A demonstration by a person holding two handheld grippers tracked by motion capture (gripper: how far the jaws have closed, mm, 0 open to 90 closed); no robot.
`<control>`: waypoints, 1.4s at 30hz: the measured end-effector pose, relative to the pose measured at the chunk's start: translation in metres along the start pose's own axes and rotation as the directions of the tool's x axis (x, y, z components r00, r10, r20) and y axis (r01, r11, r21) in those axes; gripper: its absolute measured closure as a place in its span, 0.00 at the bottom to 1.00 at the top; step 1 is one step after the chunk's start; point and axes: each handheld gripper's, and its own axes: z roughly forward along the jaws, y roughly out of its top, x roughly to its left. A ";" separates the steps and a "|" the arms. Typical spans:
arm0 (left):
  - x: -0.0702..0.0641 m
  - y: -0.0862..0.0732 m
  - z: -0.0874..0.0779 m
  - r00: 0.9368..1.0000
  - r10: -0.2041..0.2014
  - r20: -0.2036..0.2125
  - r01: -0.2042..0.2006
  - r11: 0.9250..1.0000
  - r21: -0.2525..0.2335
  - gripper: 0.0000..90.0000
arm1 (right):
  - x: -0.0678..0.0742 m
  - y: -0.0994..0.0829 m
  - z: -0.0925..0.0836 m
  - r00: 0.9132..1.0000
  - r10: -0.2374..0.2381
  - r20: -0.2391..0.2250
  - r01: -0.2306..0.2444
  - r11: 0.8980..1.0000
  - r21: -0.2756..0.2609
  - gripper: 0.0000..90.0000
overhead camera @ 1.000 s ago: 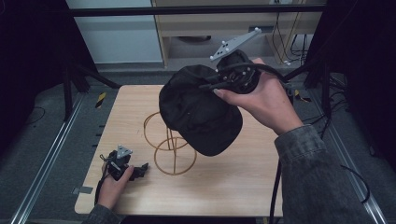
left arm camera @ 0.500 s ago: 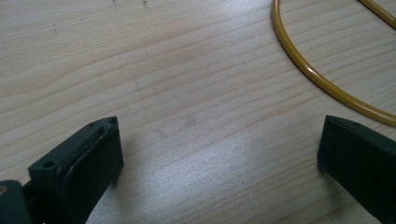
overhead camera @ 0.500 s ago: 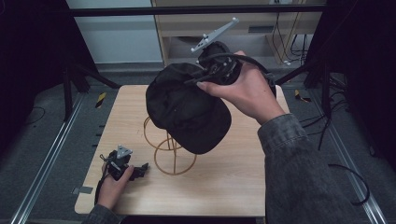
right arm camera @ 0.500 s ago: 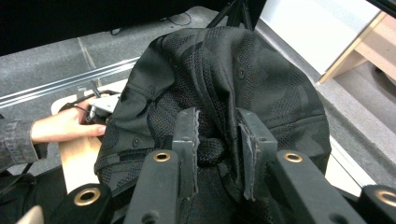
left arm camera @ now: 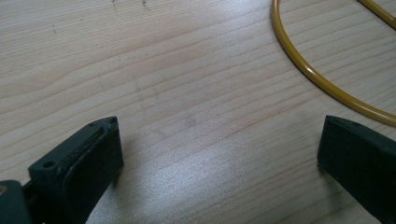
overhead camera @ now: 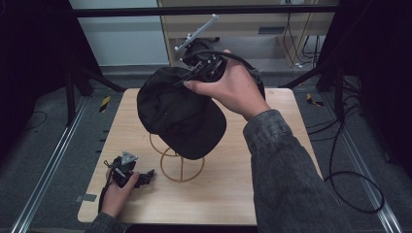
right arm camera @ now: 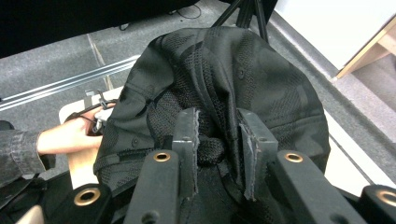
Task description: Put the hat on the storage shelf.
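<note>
A black cap (overhead camera: 180, 114) hangs in the air above the table's middle, held by my right gripper (overhead camera: 187, 80), which is shut on its fabric. In the right gripper view the jaws pinch a fold of the black cap (right arm camera: 224, 93) at the right gripper (right arm camera: 217, 135). Below the cap stands a yellow wire stand (overhead camera: 180, 167) on the wooden table (overhead camera: 272, 160); its upper part is hidden by the cap. My left gripper (overhead camera: 145, 177) rests on the table at the front left, open, with bare wood between the left gripper (left arm camera: 219, 154) jaws and the stand's base ring (left arm camera: 303, 70) just ahead.
The table is ringed by a dark frame with metal rails (overhead camera: 48, 165) on the floor at either side. A cable (overhead camera: 350, 179) loops on the floor at the right. A wooden cabinet (overhead camera: 243, 29) stands behind the table.
My right hand has carried the cap up and to the left, over the wire stand, and turned the gripper more upright. The left gripper has stayed put.
</note>
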 end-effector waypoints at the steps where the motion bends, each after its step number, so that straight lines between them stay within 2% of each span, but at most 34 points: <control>1: 0.000 0.000 0.000 1.000 0.000 0.000 0.000 1.000 0.000 0.00 | 0.000 0.001 0.002 1.000 0.001 -0.001 -0.001 1.000 0.002 0.79; 9: 0.000 0.000 0.000 1.000 0.001 -0.001 -0.001 1.000 -0.004 0.00 | -0.003 0.004 0.016 1.000 0.020 -0.006 -0.020 0.999 0.039 0.78; 24: 0.000 0.000 0.000 1.000 0.001 -0.001 -0.001 1.000 -0.004 0.00 | -0.010 0.007 0.054 0.998 0.054 -0.019 -0.051 0.990 0.132 0.78; 42: 0.000 0.000 0.000 1.000 0.001 -0.001 -0.001 1.000 -0.004 0.00 | -0.012 0.008 0.077 0.998 0.055 -0.005 -0.053 0.982 0.179 0.78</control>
